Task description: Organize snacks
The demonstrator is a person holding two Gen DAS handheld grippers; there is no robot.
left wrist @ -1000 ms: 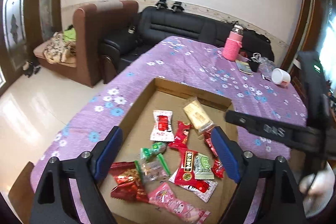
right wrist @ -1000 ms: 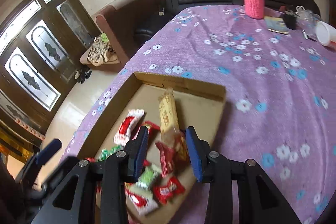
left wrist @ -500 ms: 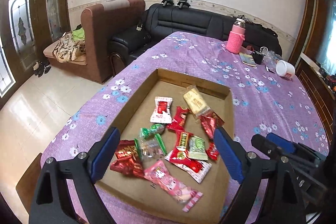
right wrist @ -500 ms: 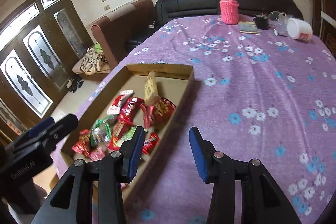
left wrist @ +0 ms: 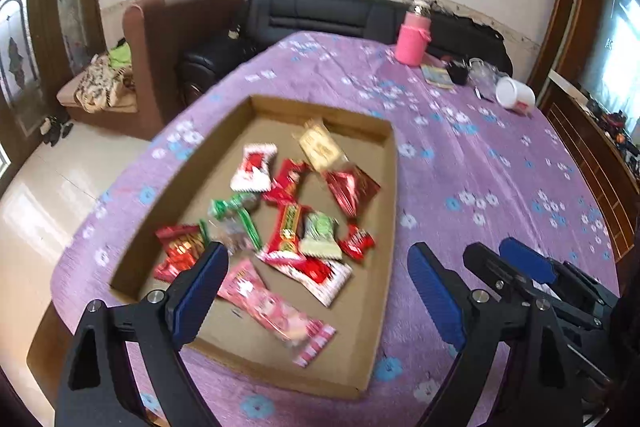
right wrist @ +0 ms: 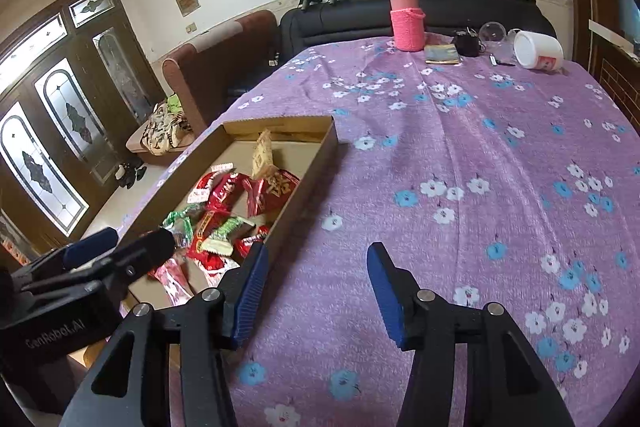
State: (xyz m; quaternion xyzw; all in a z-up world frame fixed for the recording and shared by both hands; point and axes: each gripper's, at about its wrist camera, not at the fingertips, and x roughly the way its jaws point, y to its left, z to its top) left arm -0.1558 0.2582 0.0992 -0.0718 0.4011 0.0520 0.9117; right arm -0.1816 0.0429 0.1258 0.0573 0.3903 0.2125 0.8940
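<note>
A shallow cardboard box (left wrist: 384, 307) lies on the purple flowered tablecloth (left wrist: 480, 163). It holds several wrapped snacks: a pink packet (left wrist: 276, 311), red packets (left wrist: 352, 187), a yellow bar (left wrist: 320, 147) and green sweets (left wrist: 236, 211). My left gripper (left wrist: 316, 287) is open and empty, above the box's near end. My right gripper (right wrist: 314, 279) is open and empty over the cloth, just right of the box (right wrist: 312, 163); it also shows in the left wrist view (left wrist: 520, 267). The left gripper shows at the left of the right wrist view (right wrist: 92, 267).
At the table's far end stand a pink bottle (right wrist: 406, 23), a small book (right wrist: 440, 53), a black object (right wrist: 466, 45), a clear glass (right wrist: 492, 33) and a tipped white cup (right wrist: 536, 49). Sofas (left wrist: 360, 19) stand beyond the table.
Both grippers have pulled back and up from the box. The right gripper has moved off the snacks to the cloth on the right. The snacks lie still.
</note>
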